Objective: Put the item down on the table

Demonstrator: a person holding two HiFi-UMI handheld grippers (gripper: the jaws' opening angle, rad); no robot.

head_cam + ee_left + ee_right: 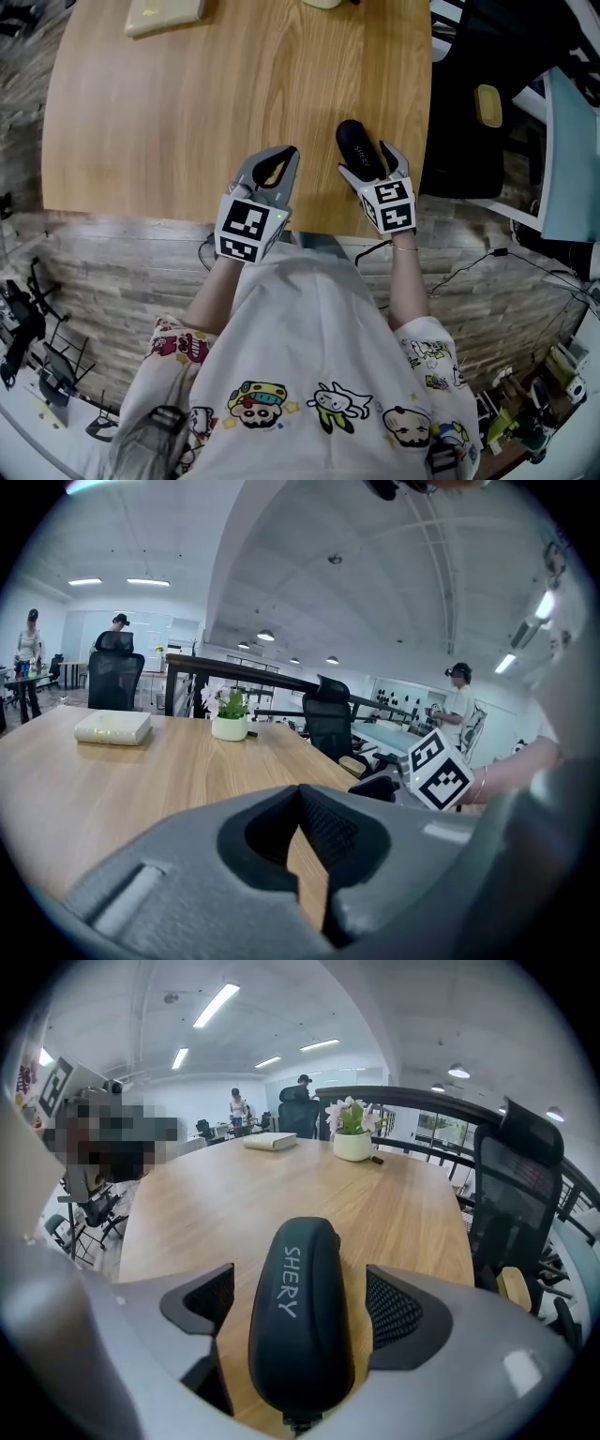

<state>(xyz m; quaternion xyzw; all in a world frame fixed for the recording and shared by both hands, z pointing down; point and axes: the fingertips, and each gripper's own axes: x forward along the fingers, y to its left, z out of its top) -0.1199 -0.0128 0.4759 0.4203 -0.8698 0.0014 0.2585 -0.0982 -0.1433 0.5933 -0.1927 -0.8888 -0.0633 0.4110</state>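
Observation:
A black oblong case (356, 142) printed SHERY lies flat on the wooden table (187, 122) near its front right edge. My right gripper (367, 161) straddles the case's near end with its jaws wide apart. In the right gripper view, the case (300, 1326) runs between the pads (398, 1307), with bare wood showing on both sides, so nothing presses on it. My left gripper (285, 153) rests low over the table's front edge, left of the case. Its tips (300, 791) meet with nothing between them.
A cream box (164, 14) lies at the table's far left, and a white pot with a plant (352, 1138) stands at the far middle. A black office chair (478, 103) stands off the table's right side. Cables and gear lie on the floor around it.

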